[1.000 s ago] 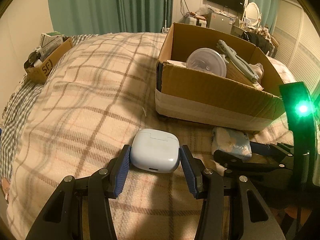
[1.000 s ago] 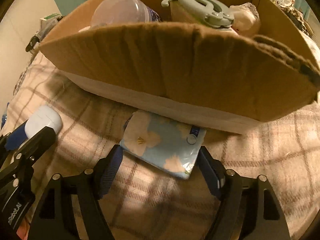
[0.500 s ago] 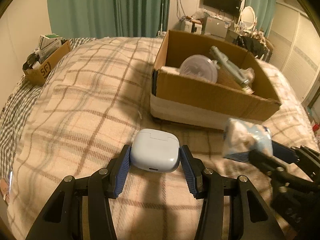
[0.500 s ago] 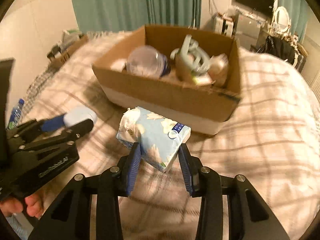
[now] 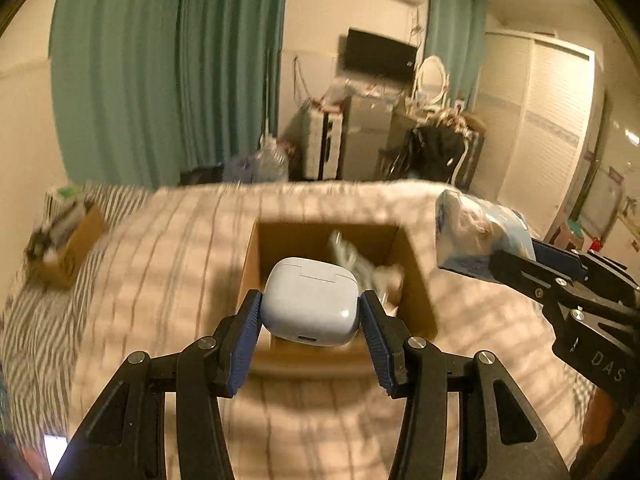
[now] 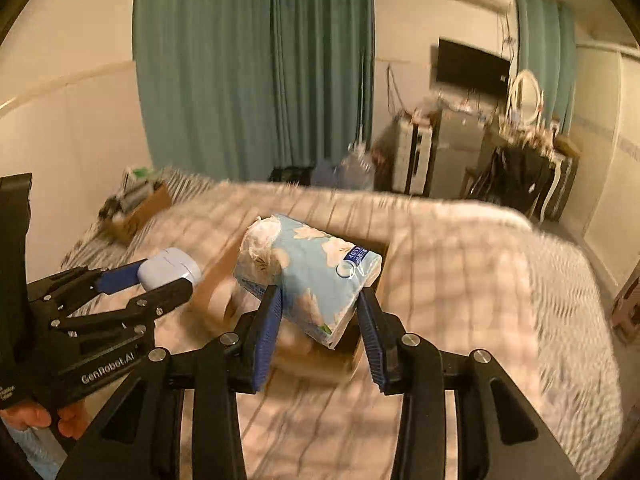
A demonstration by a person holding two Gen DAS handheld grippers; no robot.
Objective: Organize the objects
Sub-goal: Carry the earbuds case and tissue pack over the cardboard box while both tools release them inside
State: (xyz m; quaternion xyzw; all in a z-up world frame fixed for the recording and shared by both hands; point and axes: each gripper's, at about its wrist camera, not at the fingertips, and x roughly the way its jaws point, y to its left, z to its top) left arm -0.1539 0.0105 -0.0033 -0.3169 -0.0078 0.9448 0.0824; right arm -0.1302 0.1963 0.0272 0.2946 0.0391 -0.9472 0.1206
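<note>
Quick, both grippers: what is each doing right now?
Left gripper: closed on the white rounded plastic earbud case.
Right gripper: closed on the light blue flowered tissue pack.

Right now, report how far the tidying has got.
Done: the cardboard box on the bed already holds some items, blurred here. In hand: the left gripper clamps the white earbud case, the right gripper clamps the tissue pack, both lifted near the box. Left: dropping both in.
</note>
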